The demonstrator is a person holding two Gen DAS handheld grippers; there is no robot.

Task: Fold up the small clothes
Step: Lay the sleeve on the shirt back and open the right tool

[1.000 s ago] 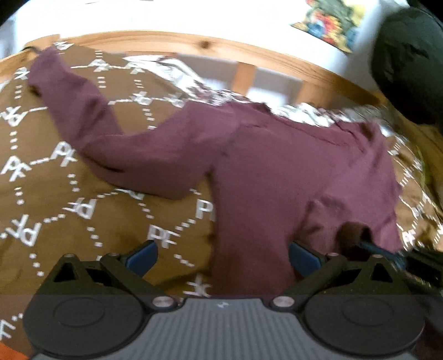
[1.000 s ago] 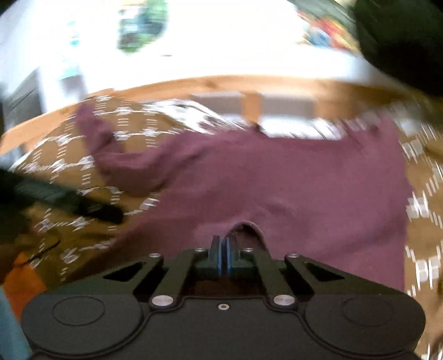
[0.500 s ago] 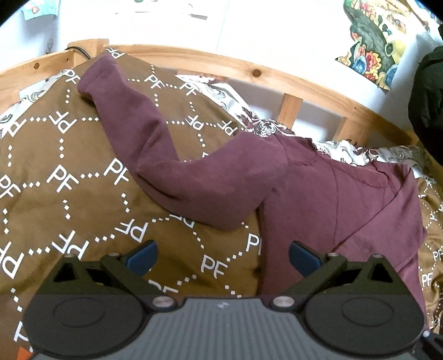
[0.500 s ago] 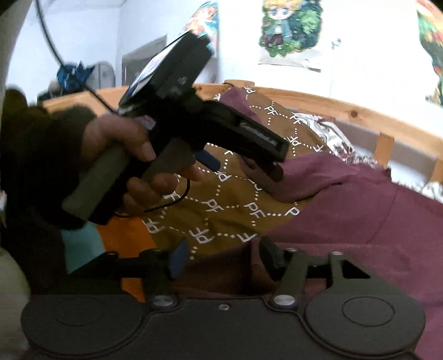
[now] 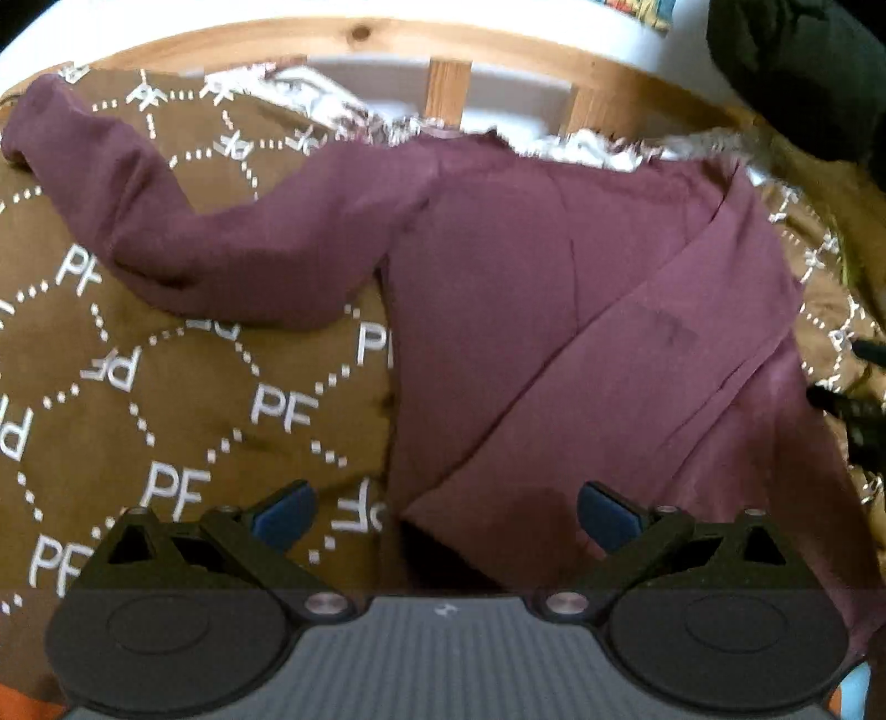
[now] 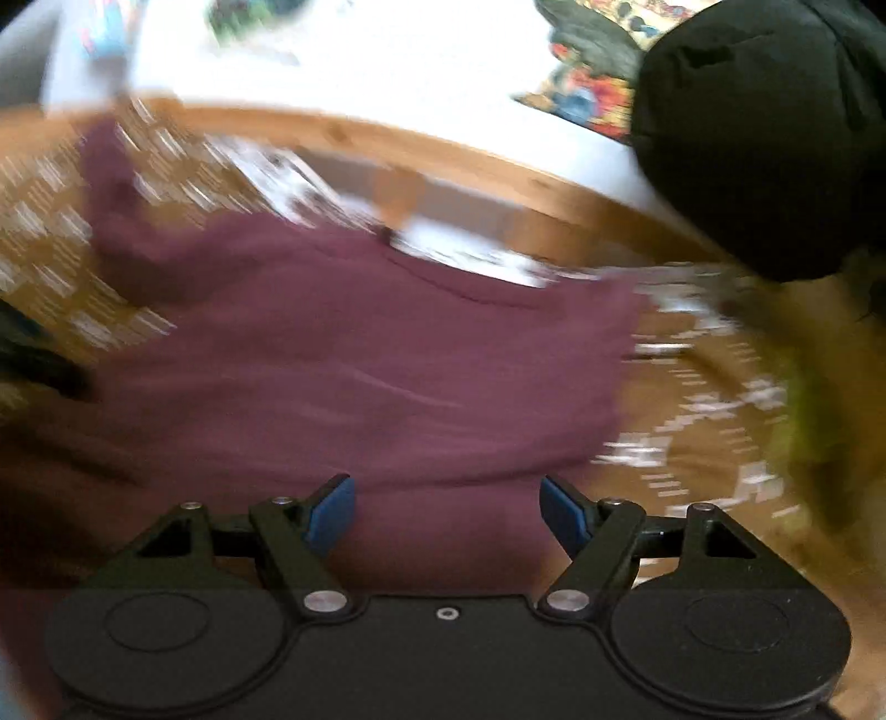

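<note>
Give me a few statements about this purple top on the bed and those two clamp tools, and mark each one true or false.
1. The maroon top lies on a brown blanket printed with white letters. True.
2. Both sleeves are folded in over the body. False: the one sleeve on the left of the left wrist view stretches out across the blanket.
3. The left gripper is clamped on the fabric. False: its jaws stand apart, gripping nothing.
4. The right gripper pinches nothing; its jaws are opening above the top. True.
5. A wooden bed frame runs behind the blanket. True.
</note>
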